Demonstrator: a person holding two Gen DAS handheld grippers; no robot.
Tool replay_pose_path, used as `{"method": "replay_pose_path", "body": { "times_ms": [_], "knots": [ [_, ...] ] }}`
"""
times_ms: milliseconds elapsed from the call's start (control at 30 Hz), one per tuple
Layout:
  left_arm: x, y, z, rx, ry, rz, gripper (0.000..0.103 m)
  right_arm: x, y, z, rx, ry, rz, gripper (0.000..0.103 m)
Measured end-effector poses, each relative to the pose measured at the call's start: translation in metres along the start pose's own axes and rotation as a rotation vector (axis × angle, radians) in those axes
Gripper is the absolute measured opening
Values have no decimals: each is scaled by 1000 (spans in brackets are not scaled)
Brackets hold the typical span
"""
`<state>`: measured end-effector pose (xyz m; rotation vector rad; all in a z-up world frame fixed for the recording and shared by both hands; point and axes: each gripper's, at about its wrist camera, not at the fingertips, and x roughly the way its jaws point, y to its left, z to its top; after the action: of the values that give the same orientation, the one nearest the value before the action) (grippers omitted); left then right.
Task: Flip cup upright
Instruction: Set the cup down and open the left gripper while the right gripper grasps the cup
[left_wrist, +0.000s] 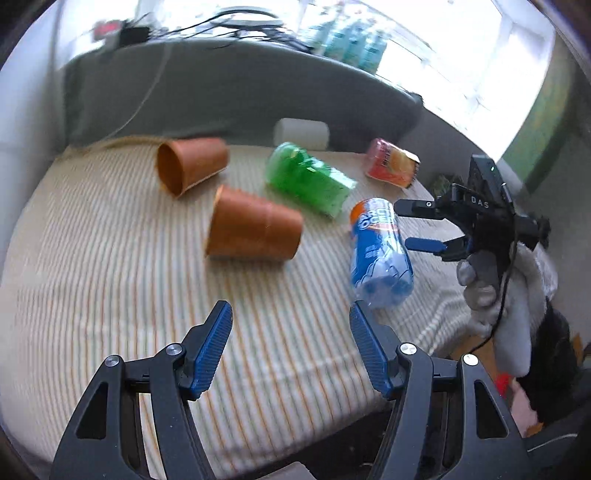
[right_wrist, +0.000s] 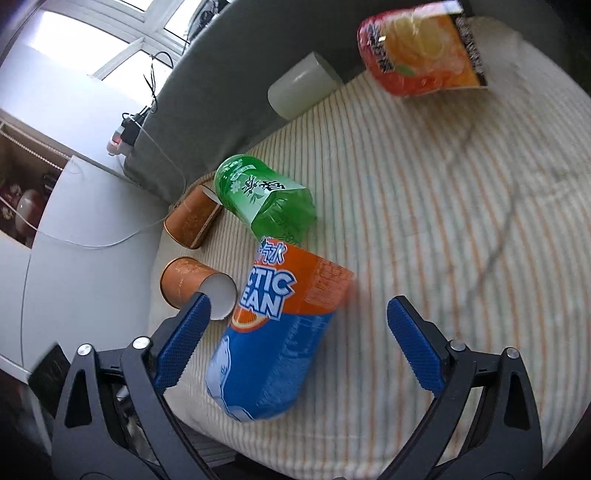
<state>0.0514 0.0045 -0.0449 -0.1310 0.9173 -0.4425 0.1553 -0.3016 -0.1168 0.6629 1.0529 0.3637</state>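
Cups first: two orange ones lie on their sides on the striped cloth (left_wrist: 110, 277), the near cup (left_wrist: 253, 229) in front of the left gripper (left_wrist: 291, 325) and the far cup (left_wrist: 192, 164) behind it toward the left.

The left gripper hangs over the near edge of the cloth with its jaws spread wide and nothing in them. The right gripper (right_wrist: 295, 321) is just as wide open and empty, but the blue and orange can (right_wrist: 277, 325) lies right in its gap, not a cup.

Risks as I see them: closing the right one now would grab or shove the can, which looks round enough to roll off the near edge. The cups look thin, so a hard squeeze could dent one. They're tapered, so a nudge could send one curving into the green bottle (left_wrist: 308, 181). The soft cloth may also let an upright cup tip.
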Motion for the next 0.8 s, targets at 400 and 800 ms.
{"method": "replay_pose_path", "body": {
  "times_ms": [400,800],
  "knots": [
    [-18,14,-10,-115,-71,-2,66,36,5,15,64,117,37,85],
    [-17,13,-14,-117,-69,6,66,34,3,17,55,115,41,71]
  ]
}}
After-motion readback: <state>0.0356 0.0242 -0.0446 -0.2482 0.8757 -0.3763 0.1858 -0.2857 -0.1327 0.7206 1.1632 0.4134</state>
